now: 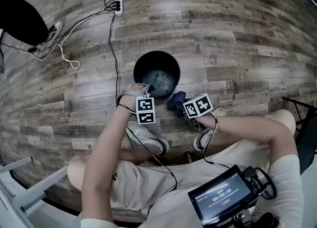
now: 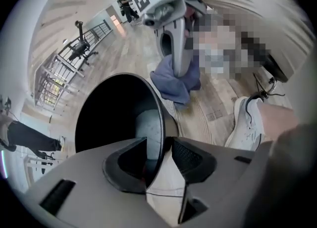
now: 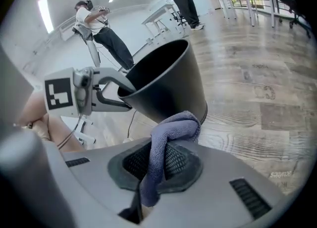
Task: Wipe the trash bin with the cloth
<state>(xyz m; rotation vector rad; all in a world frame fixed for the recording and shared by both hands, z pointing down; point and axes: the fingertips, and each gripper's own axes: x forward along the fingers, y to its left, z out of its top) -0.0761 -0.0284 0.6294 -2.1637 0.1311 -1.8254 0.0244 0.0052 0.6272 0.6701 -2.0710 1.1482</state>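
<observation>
The black trash bin [image 1: 171,62] stands upright on the wood floor, just ahead of my knees. My left gripper [image 1: 148,91] is at the bin's near rim. In the left gripper view its jaws straddle the thin rim [image 2: 159,123], one inside and one outside, with gaps showing, so this gripper [image 2: 159,157] is open. My right gripper [image 1: 184,107] is low beside the bin's near right side, shut on a bunched blue cloth [image 3: 167,129]. The cloth [image 1: 176,98] hangs close to the bin's outer wall [image 3: 171,81]; I cannot tell if it touches.
A white power strip [image 1: 118,5] and loose cables [image 1: 113,49] lie on the floor beyond and left of the bin. A bystander's shoe [image 1: 52,33] is at far left. My own shoes [image 1: 148,140] flank the bin. A screen device [image 1: 223,200] hangs at my chest.
</observation>
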